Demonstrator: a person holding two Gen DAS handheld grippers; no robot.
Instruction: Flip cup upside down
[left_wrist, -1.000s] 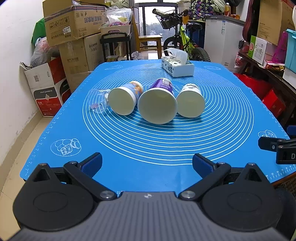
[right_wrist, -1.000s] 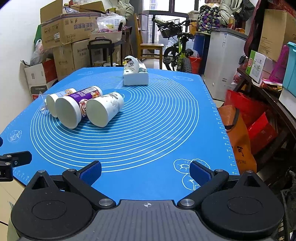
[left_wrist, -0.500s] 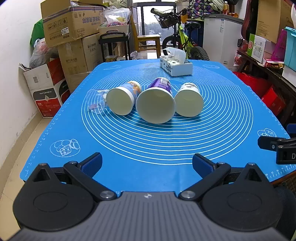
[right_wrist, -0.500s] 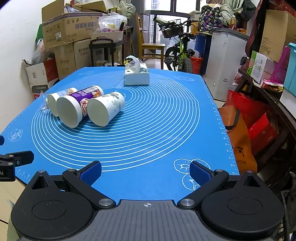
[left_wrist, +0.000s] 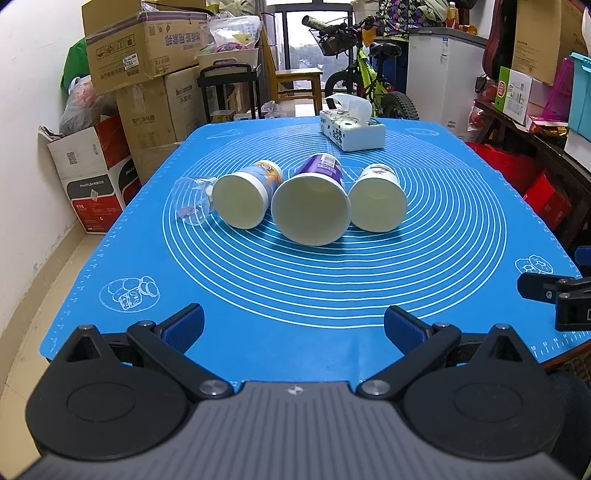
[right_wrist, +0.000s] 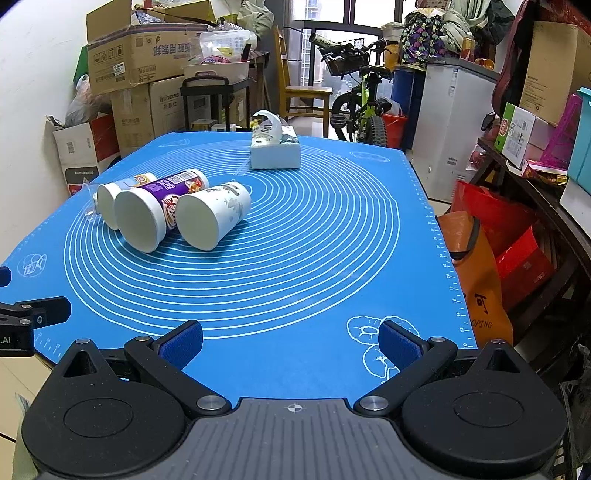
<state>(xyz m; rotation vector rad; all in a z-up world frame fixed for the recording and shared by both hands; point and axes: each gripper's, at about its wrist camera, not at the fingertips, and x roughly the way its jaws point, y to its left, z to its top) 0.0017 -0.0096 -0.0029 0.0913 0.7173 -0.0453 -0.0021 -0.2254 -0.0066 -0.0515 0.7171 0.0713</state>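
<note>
four cups lying on their sides on a blue mat (left_wrist: 295, 302), both tongs spread and empty.

items: clear plastic cup (left_wrist: 190, 201), far left of the row, on its side; blue-printed paper cup (left_wrist: 245, 197) touching it, mouth toward the camera; purple-printed paper cup (left_wrist: 314, 203), the largest, in the middle, mouth toward the camera; white printed paper cup (left_wrist: 376, 199) on the right end, also on its side; the three paper cups lie side by side, touching or nearly so. tissue box (left_wrist: 351, 129) stands apart near the far edge of the mat. left gripper (left_wrist: 293, 325) at the near edge, fingers wide apart, holding nothing, well short of the cups. right gripper (right_wrist: 290, 343) at the near right part of the mat, fingers wide apart, holding nothing; from its view the cups lie far to the left, white printed paper cup (right_wrist: 212, 214) closest.
</note>
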